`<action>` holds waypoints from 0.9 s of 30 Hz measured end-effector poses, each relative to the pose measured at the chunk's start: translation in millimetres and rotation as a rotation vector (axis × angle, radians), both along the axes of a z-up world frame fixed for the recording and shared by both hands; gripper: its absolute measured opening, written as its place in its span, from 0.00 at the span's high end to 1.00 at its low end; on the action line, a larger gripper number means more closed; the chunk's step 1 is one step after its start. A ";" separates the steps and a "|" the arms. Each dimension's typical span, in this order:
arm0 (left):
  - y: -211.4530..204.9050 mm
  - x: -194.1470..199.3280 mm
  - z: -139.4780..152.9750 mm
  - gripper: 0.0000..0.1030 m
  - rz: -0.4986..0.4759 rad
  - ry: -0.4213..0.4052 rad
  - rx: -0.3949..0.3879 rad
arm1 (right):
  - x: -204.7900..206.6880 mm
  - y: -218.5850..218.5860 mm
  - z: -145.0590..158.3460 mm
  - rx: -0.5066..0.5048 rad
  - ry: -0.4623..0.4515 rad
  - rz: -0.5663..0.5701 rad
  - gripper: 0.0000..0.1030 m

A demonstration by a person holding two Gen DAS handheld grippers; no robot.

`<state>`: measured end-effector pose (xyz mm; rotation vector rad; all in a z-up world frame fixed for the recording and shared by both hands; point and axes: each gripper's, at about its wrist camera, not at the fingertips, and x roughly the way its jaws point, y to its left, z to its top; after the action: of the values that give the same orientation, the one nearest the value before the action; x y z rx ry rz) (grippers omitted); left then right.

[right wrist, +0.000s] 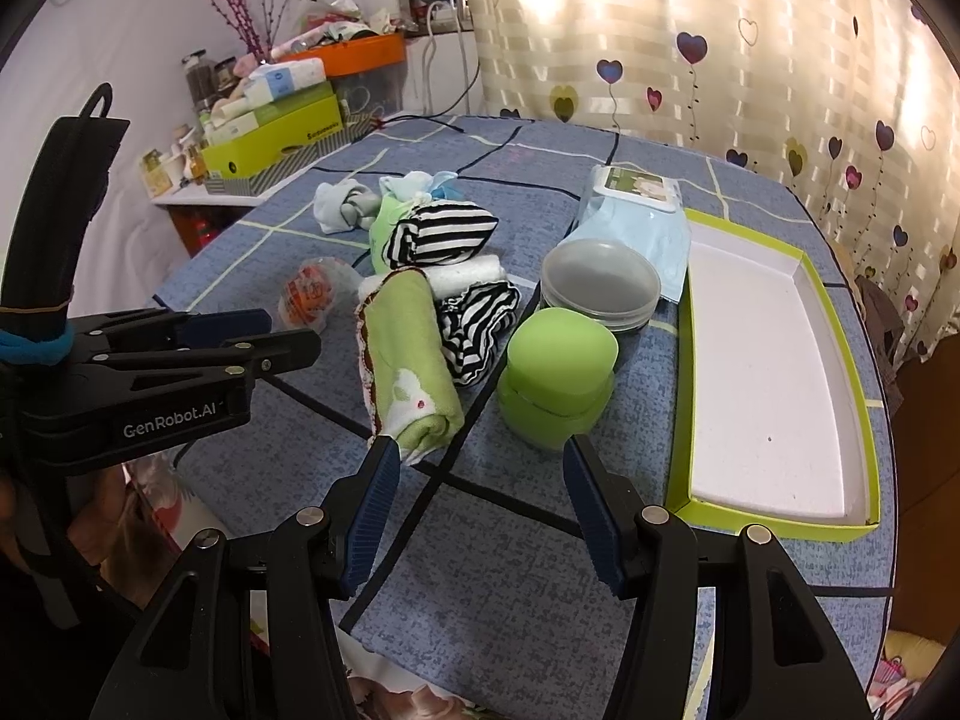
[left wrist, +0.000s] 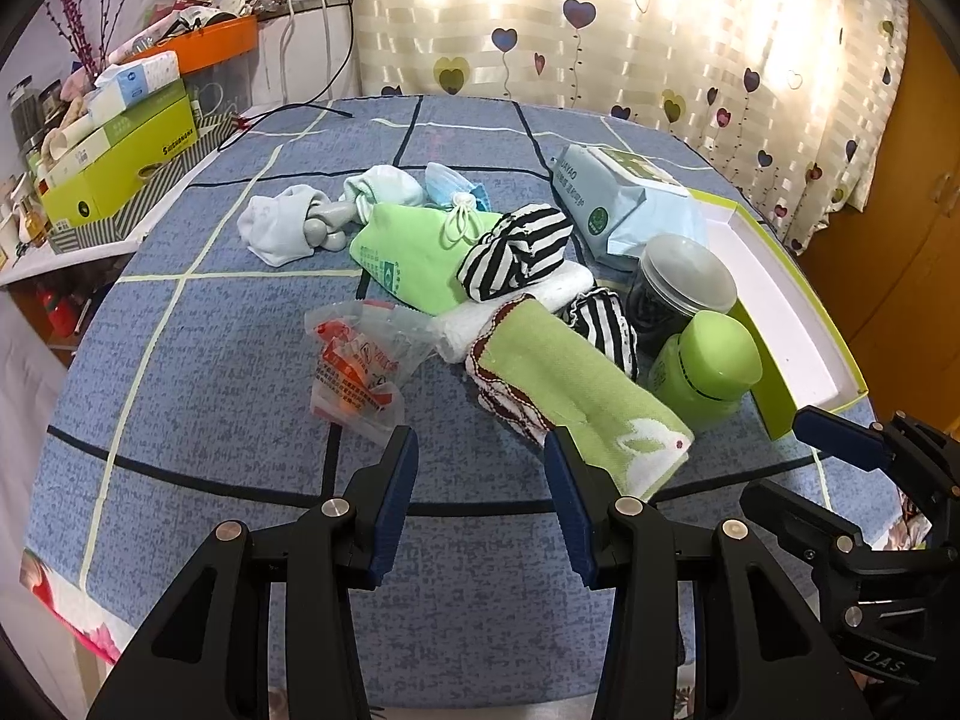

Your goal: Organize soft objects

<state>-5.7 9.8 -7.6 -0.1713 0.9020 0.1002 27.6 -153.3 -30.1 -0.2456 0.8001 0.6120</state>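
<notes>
Ahead of both: soft pile (left wrist: 480,276) unsorted, tray (right wrist: 774,372) bare.
Left hand-held gripper (left wrist: 480,450): spread, empty.
Right hand-held gripper (right wrist: 480,456): spread, empty.

Woven blue cloth (left wrist: 198,324) over the bench, matt and slightly grainy. Soft terry on the green towel (right wrist: 408,360), with a stitched brown edge. Knit fabric on the striped socks (left wrist: 516,252) and the pale socks (left wrist: 276,228). Crinkly clear film on the bag (left wrist: 360,354), glossy. Smooth, shiny plastic on the green jar (right wrist: 558,378); cloudy translucent plastic on the tub lid (right wrist: 600,279). Slick plastic wrap on the wipes pack (left wrist: 618,198). Matt white card inside the tray (right wrist: 762,372). Matt black plastic on both grippers, ribbed blue pads (right wrist: 372,516) on the jaws, bright metal rivets (left wrist: 336,505).
</notes>
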 end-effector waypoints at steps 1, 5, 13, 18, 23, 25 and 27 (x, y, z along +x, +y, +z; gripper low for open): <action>0.4 -0.2 0.0 0.56 0.001 0.000 0.000 | -0.2 1.0 -0.3 -0.001 -0.001 0.001 0.45; 3.2 -0.7 0.7 0.56 0.008 -0.003 -0.001 | -0.5 2.1 -0.5 -0.001 -0.001 0.006 0.45; 5.3 0.1 -0.1 0.56 0.013 0.005 -0.005 | 0.0 5.2 -0.3 -0.001 -0.001 0.013 0.45; 6.7 -0.2 0.1 0.56 0.017 0.006 -0.007 | 0.3 7.2 0.2 0.000 -0.001 0.016 0.45; 7.5 -0.5 -0.1 0.56 0.016 0.006 -0.009 | 0.3 8.2 0.3 0.000 -0.001 0.014 0.45; 8.6 -0.4 -0.1 0.56 0.016 0.007 -0.011 | 0.1 7.8 0.3 -0.001 -0.001 0.015 0.45; 8.6 -0.4 0.0 0.56 0.016 0.007 -0.013 | 0.2 8.2 0.3 0.000 -0.001 0.015 0.45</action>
<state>-6.1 18.4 -7.6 -0.1909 0.9086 0.1100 27.8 -145.1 -29.9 -0.2520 0.7981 0.6259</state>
